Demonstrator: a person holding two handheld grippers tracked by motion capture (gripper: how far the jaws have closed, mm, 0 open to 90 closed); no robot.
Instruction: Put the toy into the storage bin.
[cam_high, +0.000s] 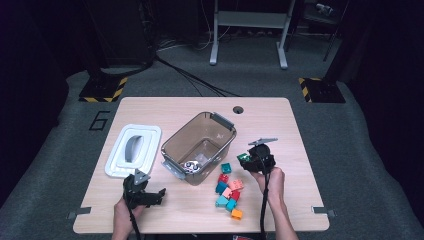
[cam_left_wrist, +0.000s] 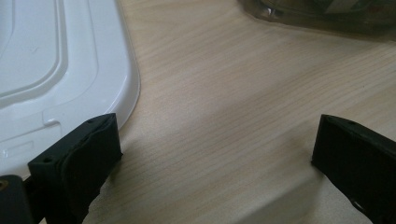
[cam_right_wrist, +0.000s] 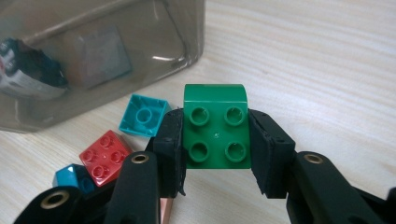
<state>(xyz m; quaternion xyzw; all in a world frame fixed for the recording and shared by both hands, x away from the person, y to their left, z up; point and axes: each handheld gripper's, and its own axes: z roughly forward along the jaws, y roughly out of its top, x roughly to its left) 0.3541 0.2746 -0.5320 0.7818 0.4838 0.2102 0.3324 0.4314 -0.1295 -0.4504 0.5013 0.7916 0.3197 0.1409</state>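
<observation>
Green brick (cam_right_wrist: 215, 133): clamped in right tool (cam_right_wrist: 215, 154).
Left tool (cam_left_wrist: 215, 149): jaws wide apart, holding nothing.
Clear bin (cam_high: 176, 138): lid (cam_high: 133, 149) off, few items inside.

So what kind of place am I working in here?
It looks like a lab or recording studio rather than a home: a lone wooden table on grey carpet, a number 6 marked on the floor, hazard-striped stand bases and loose cables against dark surroundings.

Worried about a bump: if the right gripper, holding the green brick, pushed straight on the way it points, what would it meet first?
Probably the clear bin's near wall. The right gripper, shut on the green brick, points toward its corner; depth is unclear.
</observation>
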